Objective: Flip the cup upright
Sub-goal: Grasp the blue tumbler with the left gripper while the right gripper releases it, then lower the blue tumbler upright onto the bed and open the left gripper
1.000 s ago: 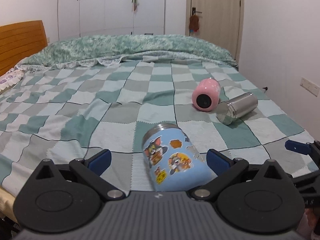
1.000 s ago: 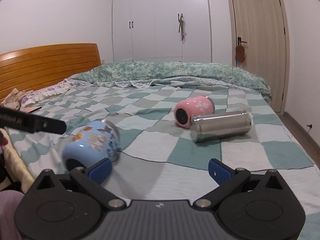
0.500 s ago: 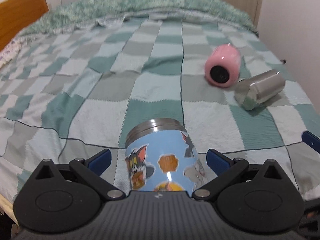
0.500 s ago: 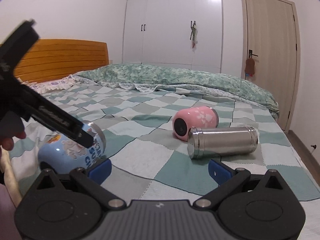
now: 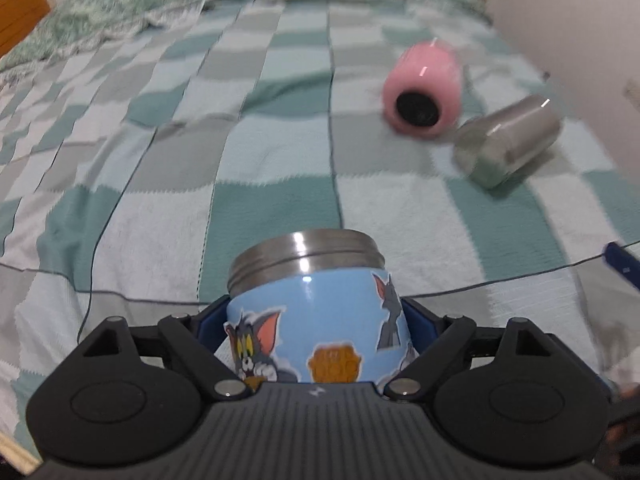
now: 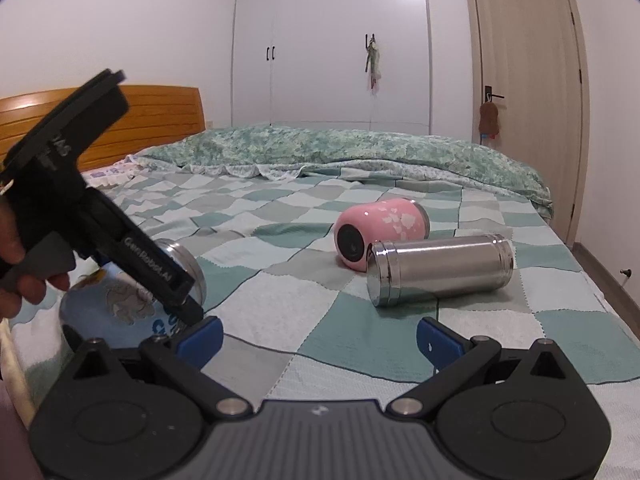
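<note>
A blue cartoon-sticker cup (image 5: 316, 320) with a steel threaded rim lies on its side on the checked bedspread, rim pointing away. My left gripper (image 5: 316, 322) is shut on the cup's body, blue pads pressed to both sides. In the right wrist view the same cup (image 6: 120, 300) sits at the left, with the left gripper's black body (image 6: 100, 216) over it. My right gripper (image 6: 320, 336) is open and empty above the bedspread.
A pink cup (image 5: 422, 94) and a steel flask (image 5: 508, 144) lie on their sides at the right of the bed; both also show in the right wrist view, pink cup (image 6: 380, 234), flask (image 6: 440, 274). The bed's near edge (image 6: 16, 364) is close. Wardrobe and door stand behind.
My left gripper moved forward and down over the blue cup and closed its jaws on it. The right gripper stayed open and shifted slightly.
</note>
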Available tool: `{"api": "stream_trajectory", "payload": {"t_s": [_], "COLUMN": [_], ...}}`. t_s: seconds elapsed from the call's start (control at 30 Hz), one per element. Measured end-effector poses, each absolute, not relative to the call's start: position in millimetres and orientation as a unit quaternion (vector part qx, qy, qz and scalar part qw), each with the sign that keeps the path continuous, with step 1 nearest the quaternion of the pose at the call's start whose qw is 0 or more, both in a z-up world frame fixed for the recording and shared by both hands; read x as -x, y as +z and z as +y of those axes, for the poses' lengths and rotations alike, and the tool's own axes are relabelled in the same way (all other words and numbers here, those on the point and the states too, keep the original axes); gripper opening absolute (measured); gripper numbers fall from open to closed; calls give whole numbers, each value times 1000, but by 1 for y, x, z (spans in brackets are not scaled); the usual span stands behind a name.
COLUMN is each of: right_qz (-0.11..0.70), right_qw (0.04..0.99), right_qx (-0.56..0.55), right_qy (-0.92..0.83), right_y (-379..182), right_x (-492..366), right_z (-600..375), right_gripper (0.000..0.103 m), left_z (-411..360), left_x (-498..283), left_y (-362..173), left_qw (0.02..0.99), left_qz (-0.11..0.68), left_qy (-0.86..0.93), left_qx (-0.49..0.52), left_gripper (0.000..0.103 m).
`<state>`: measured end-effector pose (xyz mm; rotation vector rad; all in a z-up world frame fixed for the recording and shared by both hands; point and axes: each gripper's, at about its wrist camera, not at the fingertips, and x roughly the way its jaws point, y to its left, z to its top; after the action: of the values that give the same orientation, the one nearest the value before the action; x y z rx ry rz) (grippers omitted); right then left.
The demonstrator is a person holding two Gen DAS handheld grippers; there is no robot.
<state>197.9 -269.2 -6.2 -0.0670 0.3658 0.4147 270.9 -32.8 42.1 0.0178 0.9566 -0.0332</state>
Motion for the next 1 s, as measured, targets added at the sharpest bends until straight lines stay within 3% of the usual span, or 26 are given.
{"api": "stream_trajectory", "payload": {"t_s": [0.33,0.53,1.0], "right_qz": [134,115,109], "right_qw": [972,975,977], "right_qx": [11,8,27], "right_qy": [191,189,184], "right_y": [-5,-7,-12], "right_x": [-161,-144,-134], "right_z": [-270,-264,-248], "right_gripper": [103,103,103], "left_z": [-10,-3,30], "left_x": [-202,-175,-189], "left_y": [82,107,60], "left_qw": [944,973,983], "left_qz": [327,228,184], "left_qy": [-55,-28,0], "left_qx": [11,-35,-20], "left_gripper": [86,86,85]}}
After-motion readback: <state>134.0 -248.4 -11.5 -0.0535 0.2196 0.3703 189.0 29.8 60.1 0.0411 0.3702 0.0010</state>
